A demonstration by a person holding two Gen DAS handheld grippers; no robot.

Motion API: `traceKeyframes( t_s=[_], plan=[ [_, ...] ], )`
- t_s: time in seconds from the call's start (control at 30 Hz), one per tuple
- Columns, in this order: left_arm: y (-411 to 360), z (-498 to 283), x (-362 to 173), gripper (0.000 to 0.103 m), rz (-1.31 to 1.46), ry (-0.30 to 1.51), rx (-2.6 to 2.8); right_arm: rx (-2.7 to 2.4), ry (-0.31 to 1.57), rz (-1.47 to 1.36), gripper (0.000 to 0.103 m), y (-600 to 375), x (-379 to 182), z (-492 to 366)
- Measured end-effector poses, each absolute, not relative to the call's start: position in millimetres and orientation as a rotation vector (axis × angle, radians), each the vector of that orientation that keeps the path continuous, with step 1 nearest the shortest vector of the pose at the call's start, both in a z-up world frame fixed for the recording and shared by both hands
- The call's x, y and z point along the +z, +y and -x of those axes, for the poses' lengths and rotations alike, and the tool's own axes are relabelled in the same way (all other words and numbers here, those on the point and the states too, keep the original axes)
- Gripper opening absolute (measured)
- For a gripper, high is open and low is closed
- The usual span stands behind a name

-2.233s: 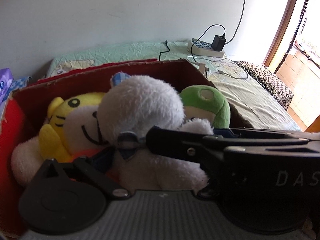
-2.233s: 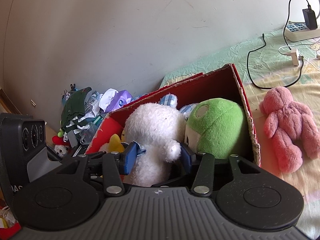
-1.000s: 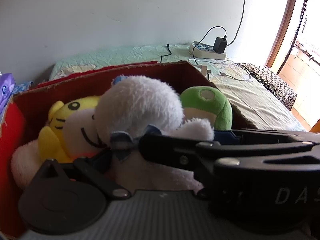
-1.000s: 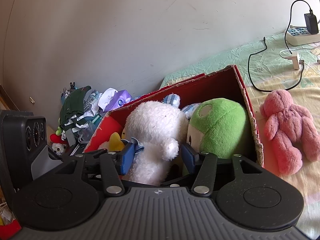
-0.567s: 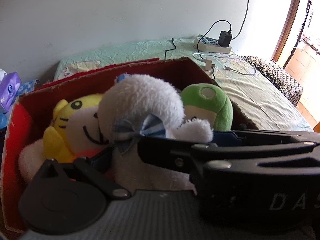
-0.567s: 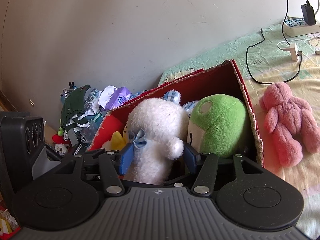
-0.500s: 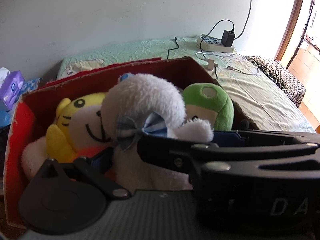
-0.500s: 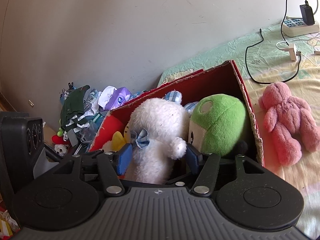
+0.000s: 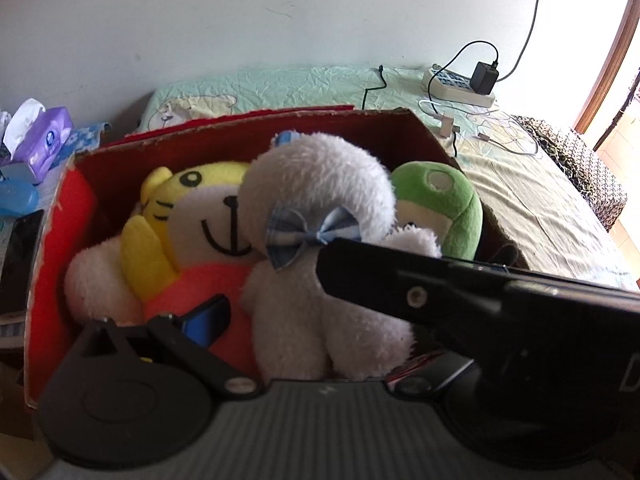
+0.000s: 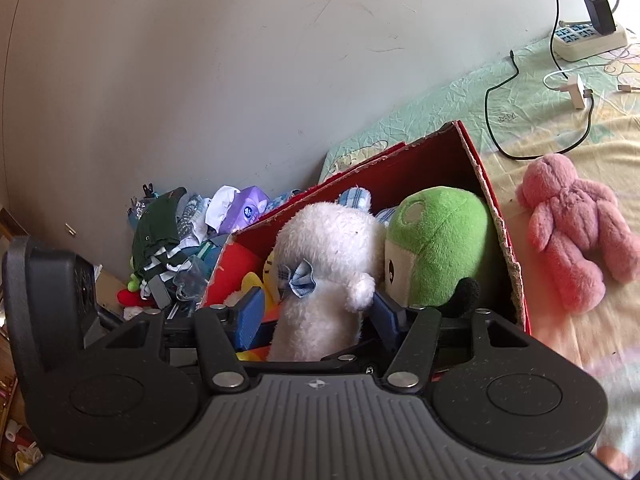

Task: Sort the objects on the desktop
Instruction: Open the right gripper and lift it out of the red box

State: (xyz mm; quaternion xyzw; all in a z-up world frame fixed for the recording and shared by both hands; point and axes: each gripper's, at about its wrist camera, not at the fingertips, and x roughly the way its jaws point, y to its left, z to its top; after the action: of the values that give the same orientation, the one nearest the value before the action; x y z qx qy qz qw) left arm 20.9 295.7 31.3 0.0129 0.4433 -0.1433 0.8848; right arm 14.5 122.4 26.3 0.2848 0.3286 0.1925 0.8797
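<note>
Your right gripper (image 10: 316,314) has its jaws spread either side of the white plush (image 10: 326,276), which sits upright in the red box (image 10: 498,216) between the yellow tiger toy (image 9: 188,216) and the green plush (image 10: 438,248). Your left gripper (image 9: 320,312) looks spread too, one blue pad low against the tiger's red belly. That white toy should be light, soft and squashy, so pinch deep round the torso below the blue bow (image 10: 300,278); fluff alone may slip
</note>
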Motion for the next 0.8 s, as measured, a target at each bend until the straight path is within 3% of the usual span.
traceKeyframes(
  t_s=[0.3, 0.8],
  plan=[
    [294.5, -16.4, 30.7, 0.103, -0.035, 0.921, -0.276, 0.381, 0.69, -0.591, 0.053, 120.7, 24.6, -11.1],
    [300.3, -12.1, 30.8, 0.103, -0.015, 0.903, -0.264, 0.376, 0.66, -0.582, 0.053, 119.0, 26.9, -1.4]
  ],
)
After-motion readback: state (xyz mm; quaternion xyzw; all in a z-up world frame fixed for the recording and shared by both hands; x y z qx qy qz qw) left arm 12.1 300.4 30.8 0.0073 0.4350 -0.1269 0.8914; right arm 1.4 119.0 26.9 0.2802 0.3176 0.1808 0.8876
